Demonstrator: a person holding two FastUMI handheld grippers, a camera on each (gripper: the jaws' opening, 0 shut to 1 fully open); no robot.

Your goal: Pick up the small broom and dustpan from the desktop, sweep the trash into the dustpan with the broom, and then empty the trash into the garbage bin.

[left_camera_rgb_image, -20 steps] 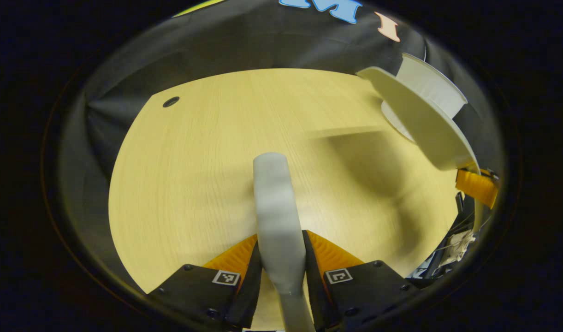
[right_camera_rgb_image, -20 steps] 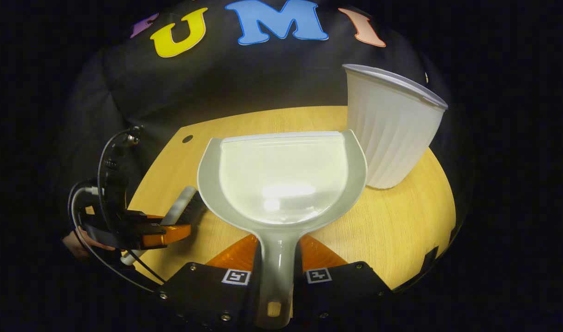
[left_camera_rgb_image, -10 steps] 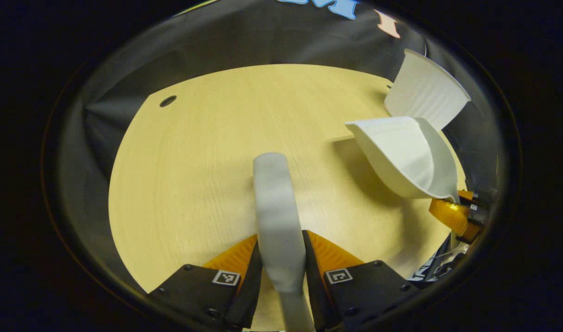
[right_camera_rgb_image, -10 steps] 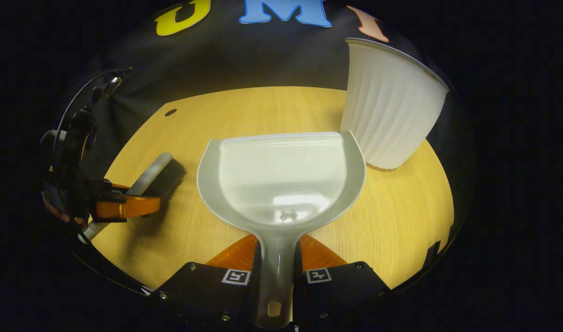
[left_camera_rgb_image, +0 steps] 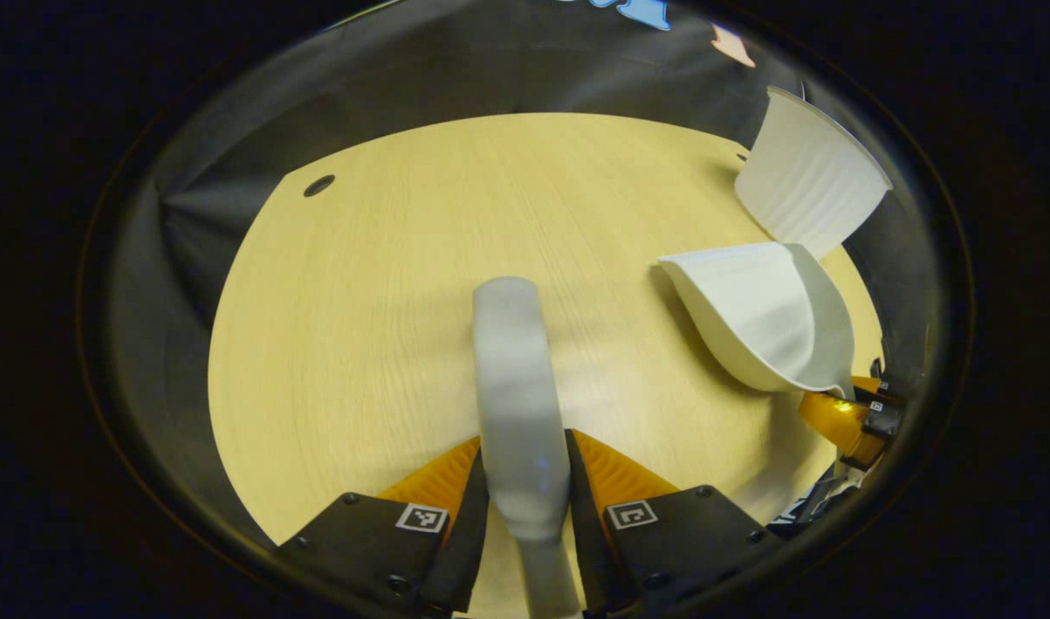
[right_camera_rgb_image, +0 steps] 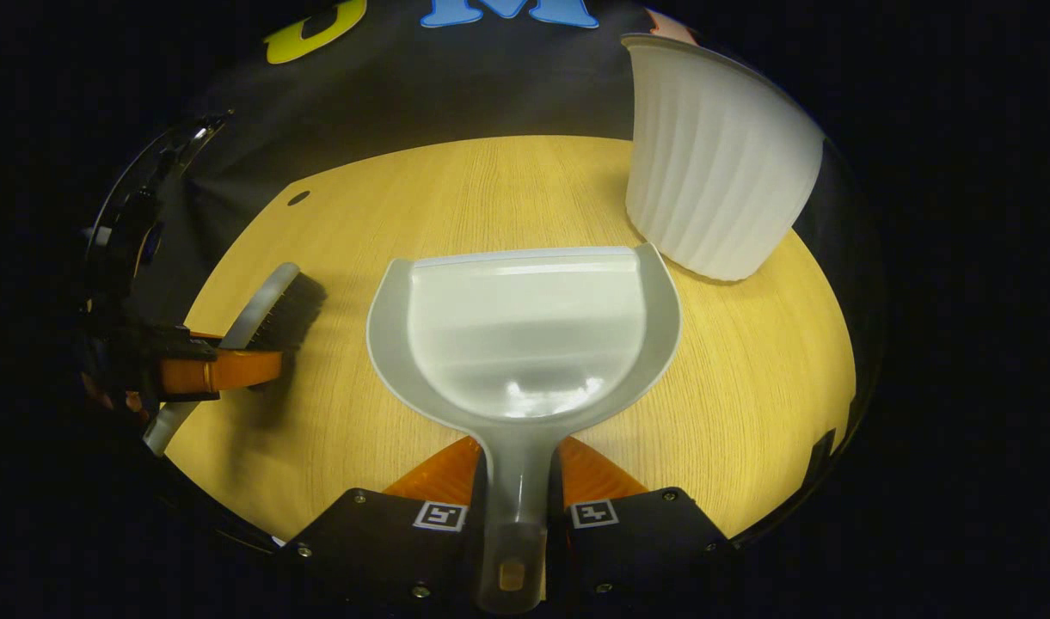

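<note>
Left gripper (left_camera_rgb_image: 525, 481) is clamping the small broom (left_camera_rgb_image: 518, 404) by its handle, both fingers pressing on it, brush back pointing forward over the wooden desktop (left_camera_rgb_image: 387, 284). In the right gripper view the broom (right_camera_rgb_image: 262, 305) is sitting at the left with its dark bristles facing the dustpan, near it but apart (bristle contact with the desktop: cannot tell). Right gripper (right_camera_rgb_image: 518, 494) is gripping the dustpan (right_camera_rgb_image: 525, 331) by its handle, pan mouth facing away toward the booth wall. Pan is looking empty apart from glare. White ribbed garbage bin (right_camera_rgb_image: 714, 172) is standing upright on the desktop just beyond the pan's right corner. From the left gripper view the dustpan (left_camera_rgb_image: 761, 314) is sitting just in front of the bin (left_camera_rgb_image: 808, 185).
</note>
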